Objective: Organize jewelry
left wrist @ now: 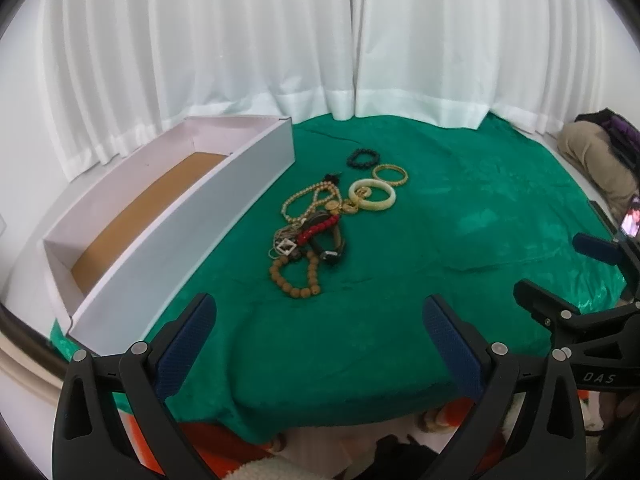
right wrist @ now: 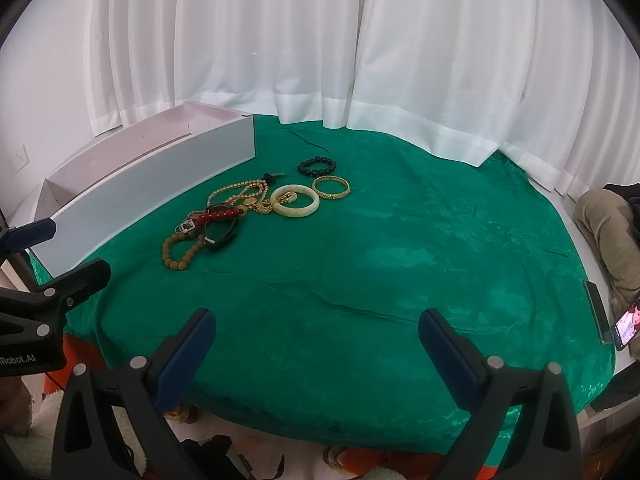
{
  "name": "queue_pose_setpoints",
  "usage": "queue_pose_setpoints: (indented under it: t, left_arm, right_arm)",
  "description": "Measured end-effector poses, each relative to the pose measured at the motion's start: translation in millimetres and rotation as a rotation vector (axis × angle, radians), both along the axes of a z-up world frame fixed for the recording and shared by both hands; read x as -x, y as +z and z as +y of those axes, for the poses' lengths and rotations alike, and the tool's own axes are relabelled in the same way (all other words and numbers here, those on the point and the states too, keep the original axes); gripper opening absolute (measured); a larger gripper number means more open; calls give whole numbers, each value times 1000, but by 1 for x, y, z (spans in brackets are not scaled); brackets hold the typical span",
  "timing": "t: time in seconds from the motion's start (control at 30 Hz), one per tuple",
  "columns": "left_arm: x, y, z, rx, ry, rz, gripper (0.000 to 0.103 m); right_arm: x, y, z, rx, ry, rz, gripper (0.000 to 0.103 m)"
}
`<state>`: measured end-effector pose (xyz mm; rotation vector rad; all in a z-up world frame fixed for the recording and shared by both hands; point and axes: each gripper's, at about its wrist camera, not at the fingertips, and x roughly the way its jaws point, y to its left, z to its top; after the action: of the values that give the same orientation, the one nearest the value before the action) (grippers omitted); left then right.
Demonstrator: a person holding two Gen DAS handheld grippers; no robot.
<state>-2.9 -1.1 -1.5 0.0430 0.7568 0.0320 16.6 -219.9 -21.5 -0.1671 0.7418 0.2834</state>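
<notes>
Left gripper (left wrist: pixel 320 316): nearest the left camera, blue-padded fingers spread wide, holding nothing, hovering over the near edge of the green cloth (left wrist: pixel 460 220).
Right gripper (right wrist: pixel 318 330): likewise spread and empty above the cloth's near edge; it also shows at 3 o'clock in the left view.
Jewelry pile (left wrist: pixel 316 224): lies on the cloth at about 12 o'clock from the left gripper, well apart from both tools.
Wooden beads (left wrist: pixel 294 276): brown loop at the pile's near end.
Red beads (left wrist: pixel 320 229): short strand across the pile's middle, over dark straps.
Pearl necklace (left wrist: pixel 304 202): pale loops toward the box.
Jade bangle (left wrist: pixel 373 195): cream ring at the pile's far end, touching gold chains.
Gold bangle (left wrist: pixel 391 175): just beyond the jade bangle.
Black bracelet (left wrist: pixel 363 159): farthest piece, at 12 o'clock.
Box (left wrist: pixel 192 240): long, white, open-topped, brown floor, at 10 o'clock beside the pile.
Curtain (left wrist: pixel 320 40): white, hanging behind the cloth.
</notes>
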Motion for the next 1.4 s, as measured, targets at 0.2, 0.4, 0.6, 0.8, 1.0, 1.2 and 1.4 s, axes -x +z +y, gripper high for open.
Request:
queue_pose_setpoints:
  t: [0.2,0.4,0.6,0.8,1.0,1.2,1.4]
  left_arm:
    - [0,-1,1,-3,0,5,103]
    - [-1,-1,0,-7,2,8,103]
    - [0,-2,0,-8,0,9,103]
    - [0,-2,0,-8,1,9,103]
    - [-1,-2,0,-7,1,6,103]
    - [-1,-2,0,-6,1,6,103]
    - [-1,-3,1,-13,4,8,103]
  right_arm:
    - [0,-1,0,-2,0,5,103]
    - [-1,-1,-2,-2,1,12,103]
    - [-2,0,0,-2,1,21,103]
    - [-3,-1,2,-2,1,22,103]
    - [-4,0,2,-1,0,21,103]
    - [-4,0,3,1,-1,18,103]
    - [-4,0,3,2,0,19,103]
